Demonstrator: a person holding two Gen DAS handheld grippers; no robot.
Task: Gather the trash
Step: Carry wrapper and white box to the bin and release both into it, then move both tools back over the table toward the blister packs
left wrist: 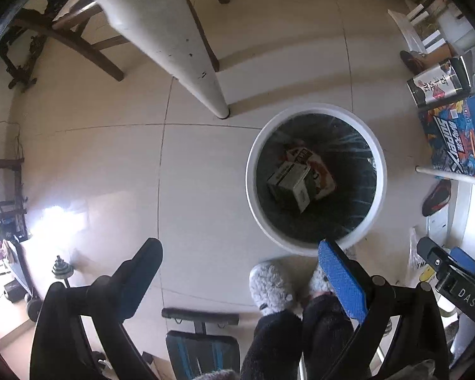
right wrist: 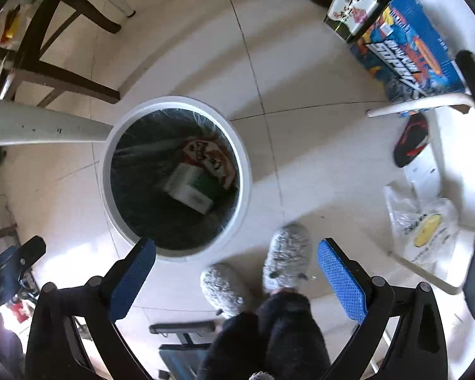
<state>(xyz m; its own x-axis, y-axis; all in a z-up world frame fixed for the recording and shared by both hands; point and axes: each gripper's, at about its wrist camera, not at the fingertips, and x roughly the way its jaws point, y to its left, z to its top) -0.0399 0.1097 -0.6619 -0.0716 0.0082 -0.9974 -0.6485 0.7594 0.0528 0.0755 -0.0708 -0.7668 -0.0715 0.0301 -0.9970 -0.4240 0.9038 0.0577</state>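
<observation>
A round white trash bin (left wrist: 251, 171) with a dark liner stands on the tiled floor. Inside lie a small white carton (left wrist: 289, 183) and an orange-and-white snack packet (left wrist: 321, 174). It also shows in the right wrist view (right wrist: 245, 171), with the carton (right wrist: 188, 188) and the packet (right wrist: 210, 156) in it. My left gripper (left wrist: 240, 259) is open and empty, above the floor just near the bin. My right gripper (right wrist: 236, 261) is open and empty, its left finger over the bin's near rim. The right gripper also shows at the left wrist view's right edge (left wrist: 449, 262).
A white table leg (left wrist: 186, 50) stands beside the bin, with dark wooden chairs (left wrist: 79, 41) behind. A blue box (left wrist: 456, 139), a printed box (left wrist: 433, 85), slippers and a plastic bag (right wrist: 424, 221) lie to the right. The person's grey slippers (right wrist: 286, 259) stand by the bin. A bench (left wrist: 202, 345) is below.
</observation>
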